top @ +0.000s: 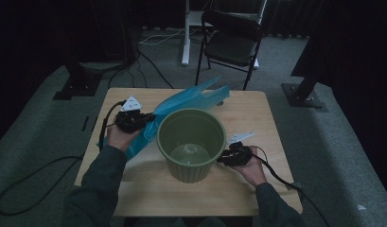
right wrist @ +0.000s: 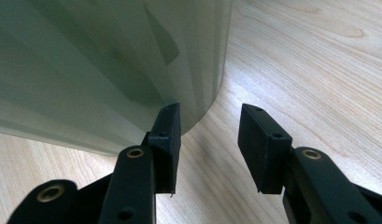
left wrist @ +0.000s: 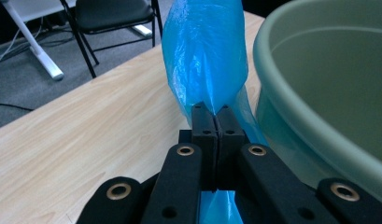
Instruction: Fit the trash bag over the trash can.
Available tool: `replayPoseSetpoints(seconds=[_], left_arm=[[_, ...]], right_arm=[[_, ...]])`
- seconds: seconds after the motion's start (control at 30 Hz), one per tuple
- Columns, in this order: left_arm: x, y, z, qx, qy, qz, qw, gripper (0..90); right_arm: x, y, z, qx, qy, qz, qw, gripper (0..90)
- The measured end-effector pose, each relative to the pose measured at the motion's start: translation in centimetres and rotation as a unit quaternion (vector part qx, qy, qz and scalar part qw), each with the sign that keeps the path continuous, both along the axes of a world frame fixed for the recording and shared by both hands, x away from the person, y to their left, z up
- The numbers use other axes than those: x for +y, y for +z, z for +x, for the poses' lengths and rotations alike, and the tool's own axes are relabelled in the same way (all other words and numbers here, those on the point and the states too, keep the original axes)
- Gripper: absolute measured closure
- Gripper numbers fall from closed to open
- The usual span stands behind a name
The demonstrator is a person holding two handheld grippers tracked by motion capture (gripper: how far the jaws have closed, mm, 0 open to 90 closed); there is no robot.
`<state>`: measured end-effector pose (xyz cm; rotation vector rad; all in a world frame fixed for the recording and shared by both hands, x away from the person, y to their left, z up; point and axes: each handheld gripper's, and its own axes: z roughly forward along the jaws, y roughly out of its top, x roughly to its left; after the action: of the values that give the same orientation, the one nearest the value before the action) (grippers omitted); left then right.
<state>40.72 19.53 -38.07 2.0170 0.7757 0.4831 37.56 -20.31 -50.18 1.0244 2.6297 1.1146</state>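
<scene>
- Forearms in dark sleeves come in at the bottom of the high view, one hand on each claw.
- Left claw [top: 146,119] sits left of the pot, its jaws pressed together on the blue bag [top: 181,106]; in the left gripper view the film [left wrist: 205,56] is pinched between the two pads and rises above them.
- From that claw the bag stretches across the worktop [top: 134,99] towards the far edge, passing just behind the pot, with a fold also hanging below the claw.
- Pot [top: 191,142]: olive green, ribbed wall, upright in the middle of the worktop. Its inside shows only a bare round floor; the bag is outside it, against the left rim.
- Right claw [top: 223,159] lies low at the pot's right side, near the base.
- In the right gripper view its jaws stand apart with bare wood between them; the left pad [right wrist: 167,140] is just beside the pot wall [right wrist: 109,70], and whether it touches I cannot tell.
- Farther off, a black folding chair [top: 231,40] stands on the grey carpet beyond the worktop.
</scene>
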Motion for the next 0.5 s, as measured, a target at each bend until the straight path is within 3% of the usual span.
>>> replayPoseSetpoints(seconds=[0.5], left_arm=[[-0.1, 2.1, -0.1, -0.004, -0.015, -0.016, 0.9998, 89.1]], right_arm=[[0.1, -0.1, -0.1, 0.002, 0.003, -0.001, 1.0, 58.9]])
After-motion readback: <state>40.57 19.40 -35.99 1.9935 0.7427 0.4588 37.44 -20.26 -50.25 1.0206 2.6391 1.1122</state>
